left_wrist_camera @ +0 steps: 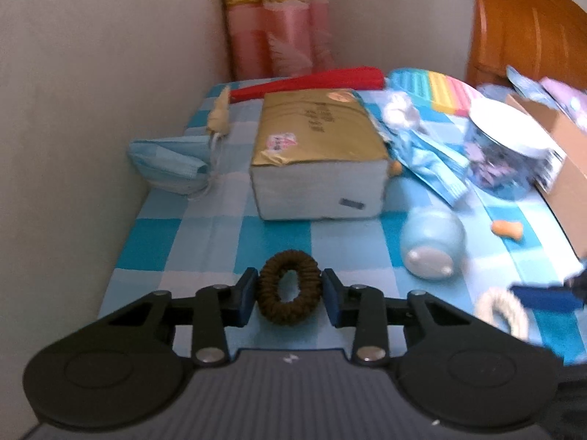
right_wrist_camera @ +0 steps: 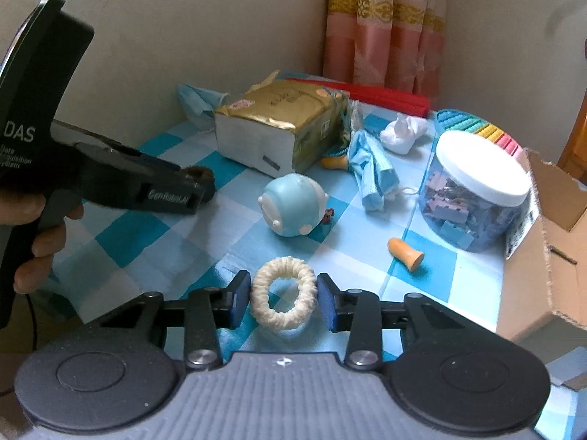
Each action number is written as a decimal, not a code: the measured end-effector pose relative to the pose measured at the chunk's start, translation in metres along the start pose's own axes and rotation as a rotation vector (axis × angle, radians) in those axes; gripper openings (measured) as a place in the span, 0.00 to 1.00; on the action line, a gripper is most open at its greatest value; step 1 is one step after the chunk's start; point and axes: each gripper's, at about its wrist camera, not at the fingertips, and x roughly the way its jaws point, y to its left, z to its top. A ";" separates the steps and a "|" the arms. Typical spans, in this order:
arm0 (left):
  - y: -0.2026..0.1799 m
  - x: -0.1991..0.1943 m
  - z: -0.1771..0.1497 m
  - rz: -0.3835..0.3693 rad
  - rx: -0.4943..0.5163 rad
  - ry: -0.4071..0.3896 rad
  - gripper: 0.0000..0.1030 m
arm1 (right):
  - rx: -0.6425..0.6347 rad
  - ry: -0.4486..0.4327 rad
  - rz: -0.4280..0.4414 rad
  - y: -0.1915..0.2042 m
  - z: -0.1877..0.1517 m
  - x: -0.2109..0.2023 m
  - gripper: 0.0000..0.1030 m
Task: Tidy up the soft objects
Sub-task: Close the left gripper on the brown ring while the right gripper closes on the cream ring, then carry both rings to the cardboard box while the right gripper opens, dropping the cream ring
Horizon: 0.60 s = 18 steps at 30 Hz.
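My left gripper is shut on a dark brown hair scrunchie, its pads touching both sides, just above the blue checked cloth. My right gripper is shut on a cream hair scrunchie, also seen at the lower right of the left wrist view. The left gripper shows in the right wrist view, held by a hand at the left, with the brown scrunchie at its tip.
A gold tissue pack, blue face masks, a blue round toy, blue doll clothes, a white sock, orange doll legs, a jar of clips, a red folded fan and a cardboard box lie around.
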 end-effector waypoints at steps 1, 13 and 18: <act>0.000 -0.003 -0.001 -0.002 0.004 -0.001 0.35 | -0.003 -0.005 -0.005 0.000 0.000 -0.003 0.43; -0.014 -0.053 -0.001 -0.131 0.080 0.011 0.35 | 0.020 -0.081 -0.119 -0.031 -0.007 -0.053 0.43; -0.032 -0.069 0.006 -0.178 0.109 -0.018 0.35 | 0.034 -0.142 -0.208 -0.063 -0.004 -0.076 0.43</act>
